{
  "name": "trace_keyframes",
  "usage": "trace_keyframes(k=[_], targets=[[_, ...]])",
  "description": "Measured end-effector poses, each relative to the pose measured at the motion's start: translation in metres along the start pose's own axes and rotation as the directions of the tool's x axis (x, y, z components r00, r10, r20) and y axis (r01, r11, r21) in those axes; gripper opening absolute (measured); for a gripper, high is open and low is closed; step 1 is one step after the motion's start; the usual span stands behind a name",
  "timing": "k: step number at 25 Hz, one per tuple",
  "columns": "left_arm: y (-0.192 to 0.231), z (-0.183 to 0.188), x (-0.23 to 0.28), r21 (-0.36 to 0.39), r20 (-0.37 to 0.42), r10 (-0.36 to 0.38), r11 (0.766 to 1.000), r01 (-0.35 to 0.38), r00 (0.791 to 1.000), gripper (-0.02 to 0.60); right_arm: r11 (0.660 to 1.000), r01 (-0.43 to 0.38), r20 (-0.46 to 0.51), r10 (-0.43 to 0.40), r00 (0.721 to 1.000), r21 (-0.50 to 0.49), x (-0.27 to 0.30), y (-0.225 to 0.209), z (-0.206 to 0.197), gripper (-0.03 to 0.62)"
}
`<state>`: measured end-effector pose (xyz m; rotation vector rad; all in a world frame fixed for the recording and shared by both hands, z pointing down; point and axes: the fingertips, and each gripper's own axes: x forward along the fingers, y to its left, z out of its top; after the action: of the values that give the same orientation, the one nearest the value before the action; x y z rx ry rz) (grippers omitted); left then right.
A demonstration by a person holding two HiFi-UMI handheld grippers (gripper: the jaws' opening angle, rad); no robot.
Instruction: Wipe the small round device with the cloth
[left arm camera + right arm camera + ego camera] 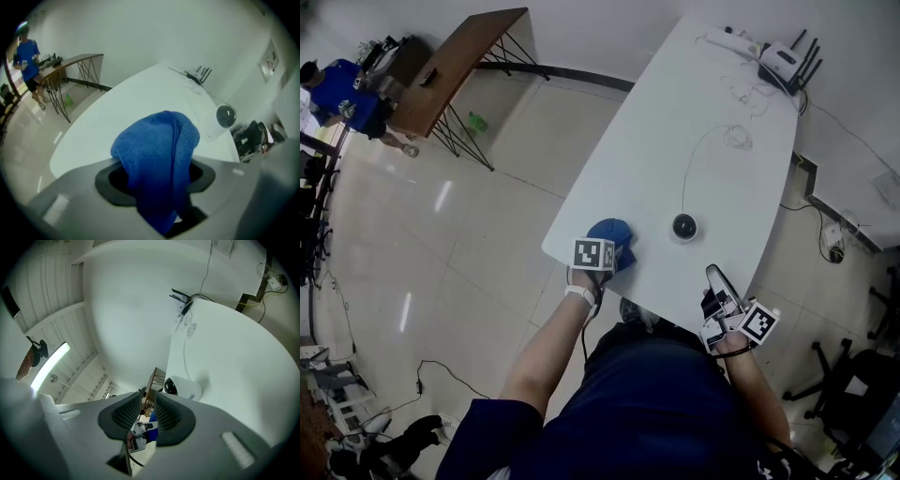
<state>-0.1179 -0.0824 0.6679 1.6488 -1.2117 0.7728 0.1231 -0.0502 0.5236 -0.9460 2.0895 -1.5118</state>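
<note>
While the blue cloth [614,234] lies bunched at the near edge of the white tabletop [675,141], just to the left of the small round device [684,226], the left gripper [598,255] points down onto it. In the left gripper view the cloth [159,154] stands between the 2 pads, which are set wide; a dark gap shows beside the left pad, so they do not pinch it. From there the device [225,116] sits beyond the cloth and to its right, apart from it. A thin white cable [689,159] runs from the device toward the far end of the tabletop, where a router [783,64] stands. The right gripper [714,274] is off the tabletop, nearer the person than the device and slightly right of it. Its jaws are narrow, with a slim gap and nothing held, and they aim level past the device [183,387].
</note>
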Motion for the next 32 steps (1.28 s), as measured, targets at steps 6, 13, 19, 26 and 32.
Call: trace_keyframes(k=[6, 13, 19, 26, 32], targets=[[0.001, -0.002, 0.004, 0.059, 0.001, 0.032, 0.998, -0.032, 1.0, 0.297, 0.999, -0.006, -0.044, 0.005, 0.999, -0.032, 0.003, 0.009, -0.009, 0.091], [0.002, 0.014, -0.034, 0.157, 0.112, 0.069, 0.984, -0.086, 0.991, 0.302, 0.976, 0.072, -0.108, -0.096, 0.989, -0.204, 0.007, 0.014, -0.012, 0.064], [0.005, 0.05, -0.119, 0.258, 0.367, 0.102, 0.944, -0.206, 0.925, 0.285, 0.899, 0.088, -0.113, -0.15, 0.982, -0.428, 0.035, 0.035, -0.021, 0.018], [-0.041, 0.049, -0.095, 0.335, 0.385, -0.019, 0.934, -0.121, 0.923, 0.338, 0.863, 0.096, -0.057, -0.143, 0.988, -0.496, 0.029, 0.043, -0.003, 0.012], [-0.082, 0.054, -0.124, 0.321, 0.445, -0.039, 0.94, -0.118, 0.895, 0.204, 0.846, 0.086, -0.042, -0.127, 0.991, -0.527, -0.002, 0.047, 0.008, 0.012]])
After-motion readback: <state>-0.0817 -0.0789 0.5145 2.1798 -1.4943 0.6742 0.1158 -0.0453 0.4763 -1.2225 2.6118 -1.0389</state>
